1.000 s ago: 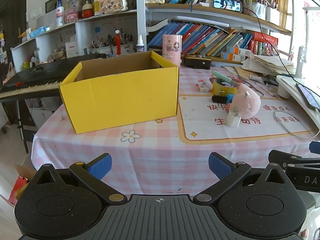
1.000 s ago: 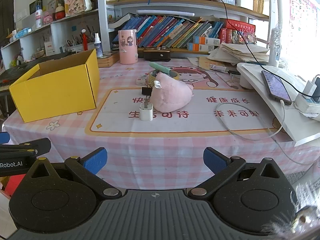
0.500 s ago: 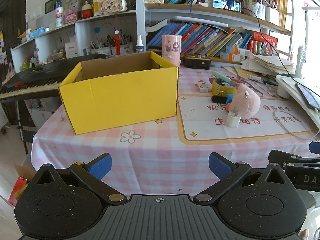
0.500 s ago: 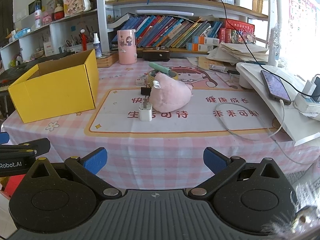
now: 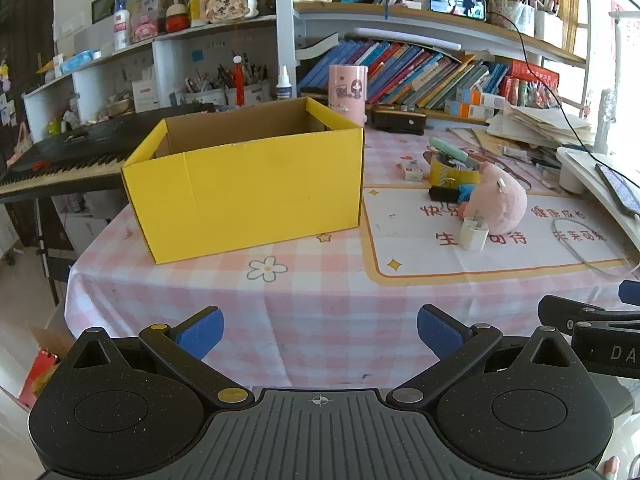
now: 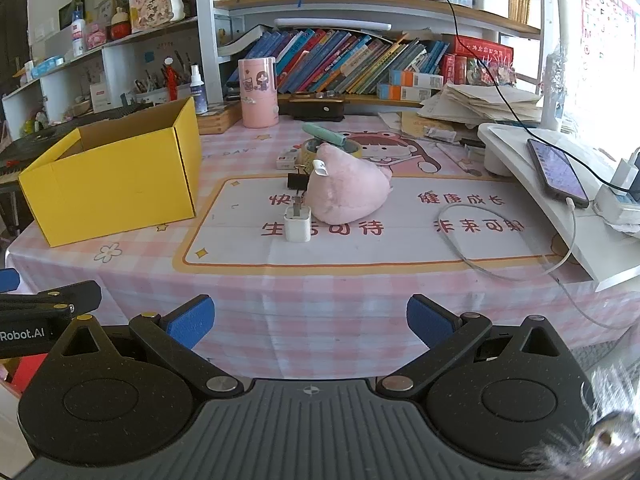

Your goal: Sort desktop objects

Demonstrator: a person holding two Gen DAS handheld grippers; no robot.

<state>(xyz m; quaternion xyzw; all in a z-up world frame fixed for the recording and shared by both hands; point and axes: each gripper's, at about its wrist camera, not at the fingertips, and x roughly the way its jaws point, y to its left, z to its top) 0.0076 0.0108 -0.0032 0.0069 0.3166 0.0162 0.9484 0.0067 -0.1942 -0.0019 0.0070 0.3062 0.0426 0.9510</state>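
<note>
An open yellow cardboard box [image 5: 248, 196] [image 6: 112, 184] stands on the left of the pink checked table. Right of it lie a pink plush toy [image 5: 498, 204] [image 6: 346, 192], a white charger plug [image 5: 474, 234] [image 6: 297, 224], a black binder clip [image 6: 297, 181], a yellow tape roll [image 5: 454, 168] with a green marker [image 6: 324, 134] on it, and a small white box [image 5: 412, 174]. My left gripper [image 5: 318, 330] is open, held off the table's front edge. My right gripper [image 6: 308, 320] is open too, in front of the plug and plush.
A pink cylinder holder [image 6: 258, 94] and a black case [image 6: 316, 106] stand at the back before shelves of books. A white stand [image 6: 556, 192] with a phone [image 6: 558, 174] and a white cable [image 6: 480, 256] fill the right. A keyboard [image 5: 68, 156] sits left.
Both grippers have crept slightly forward toward the table; nothing on it has moved and both stay open.
</note>
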